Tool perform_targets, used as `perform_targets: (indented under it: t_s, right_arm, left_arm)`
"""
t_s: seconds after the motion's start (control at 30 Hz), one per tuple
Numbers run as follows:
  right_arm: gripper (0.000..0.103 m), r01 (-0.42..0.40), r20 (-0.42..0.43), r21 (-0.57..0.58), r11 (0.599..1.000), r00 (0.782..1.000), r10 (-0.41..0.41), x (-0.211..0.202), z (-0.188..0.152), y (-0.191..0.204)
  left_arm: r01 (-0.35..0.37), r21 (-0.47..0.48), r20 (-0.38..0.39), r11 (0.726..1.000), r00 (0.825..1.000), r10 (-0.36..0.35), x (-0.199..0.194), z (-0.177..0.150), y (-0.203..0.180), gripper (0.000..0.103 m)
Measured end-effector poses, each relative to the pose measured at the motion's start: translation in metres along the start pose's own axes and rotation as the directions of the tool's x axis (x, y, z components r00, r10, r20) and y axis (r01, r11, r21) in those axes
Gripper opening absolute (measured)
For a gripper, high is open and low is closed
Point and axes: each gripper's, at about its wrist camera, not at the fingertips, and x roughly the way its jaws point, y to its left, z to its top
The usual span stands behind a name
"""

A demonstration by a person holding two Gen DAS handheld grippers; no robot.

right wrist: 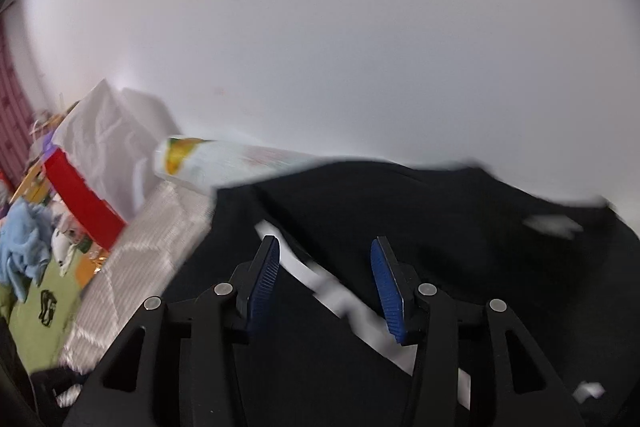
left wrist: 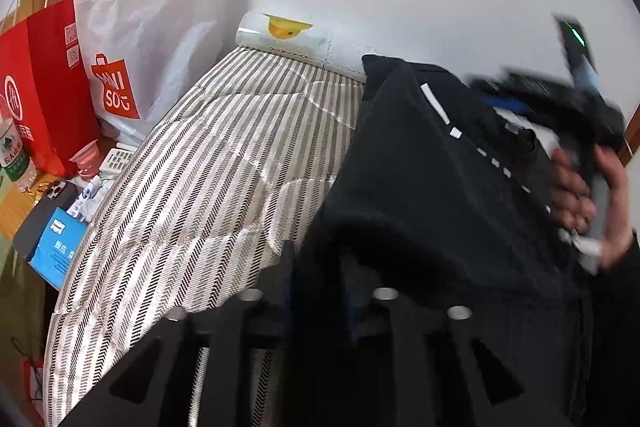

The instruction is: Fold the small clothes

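Observation:
A black garment (left wrist: 420,179) with a white dashed stripe hangs lifted above the striped bed (left wrist: 208,187). My left gripper (left wrist: 320,267) is shut on its lower edge; the cloth hides the fingertips. In the right wrist view the same garment (right wrist: 400,211) spreads below and ahead of my right gripper (right wrist: 325,251), whose blue-padded fingers (right wrist: 266,279) stand wide apart with the white stripe (right wrist: 304,271) running between them. The right gripper also shows in the left wrist view (left wrist: 560,99), blurred, at the garment's upper right, with the person's hand on its handle.
A white wall rises behind the bed. A rolled white mat with a yellow duck (left wrist: 288,35) lies at the head of the bed. Red and white shopping bags (left wrist: 108,59), a water bottle, a phone and a blue box (left wrist: 56,251) crowd the left side.

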Motion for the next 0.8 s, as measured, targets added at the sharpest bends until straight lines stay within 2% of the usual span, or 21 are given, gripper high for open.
perform_targets:
  t_s: [0.07,0.13,0.2,0.27,0.33,0.4,0.47,0.57,0.67,0.7,0.8]
  right_arm:
    - [0.047,0.081,0.022,0.026,0.996,0.996,-0.081,-0.036,-0.020,-0.034]
    - [0.049,0.141,0.030,0.049,0.989,0.989,-0.142,-0.066,-0.038,-0.065]
    - [0.058,0.233,0.024,0.070,0.970,0.972,-0.235,-0.102,-0.064,-0.101]
    - [0.067,0.331,0.019,0.095,0.939,0.942,-0.334,-0.135,-0.095,-0.136]
    - [0.070,0.389,0.008,0.121,0.913,0.920,-0.393,-0.153,-0.119,-0.159]
    - [0.073,0.402,-0.025,0.161,0.901,0.915,-0.403,-0.164,-0.147,-0.182]
    - [0.073,0.373,-0.092,0.199,0.906,0.928,-0.362,-0.160,-0.171,-0.198]
    - [0.072,0.311,-0.123,0.264,0.913,0.950,-0.288,-0.151,-0.194,-0.210]
    - [0.025,0.251,-0.073,0.264,0.931,0.968,-0.240,-0.141,-0.200,-0.202]
    - [0.017,0.246,-0.061,0.249,0.937,0.969,-0.238,-0.143,-0.200,-0.195]
    - [0.016,0.208,0.034,0.229,0.951,0.975,-0.221,-0.167,-0.194,-0.188]
  left_arm:
    - [0.010,-0.002,0.012,1.000,1.000,-0.010,-0.004,0.000,-0.003,0.042]
    - [0.018,0.011,0.033,1.000,0.999,-0.018,-0.010,-0.001,-0.007,0.046]
    - [0.029,0.019,0.052,0.999,0.998,-0.030,-0.015,-0.001,-0.012,0.054]
    - [0.044,0.027,0.071,0.999,0.996,-0.046,-0.020,-0.002,-0.017,0.058]
    - [0.055,0.046,0.085,0.997,0.995,-0.059,-0.024,-0.004,-0.023,0.061]
    - [0.054,0.069,0.093,0.996,0.994,-0.060,-0.026,-0.005,-0.030,0.064]
    - [0.039,0.093,0.097,0.995,0.994,-0.048,-0.026,-0.008,-0.037,0.066]
    - [0.015,0.118,0.086,0.993,0.996,-0.025,-0.022,-0.011,-0.043,0.066]
    - [0.003,0.123,0.074,0.992,0.997,-0.013,-0.018,-0.012,-0.044,0.066]
    - [0.003,0.124,0.075,0.992,0.997,-0.012,-0.018,-0.013,-0.044,0.066]
    - [-0.003,0.120,0.081,0.993,0.997,-0.007,-0.019,-0.013,-0.042,0.066]
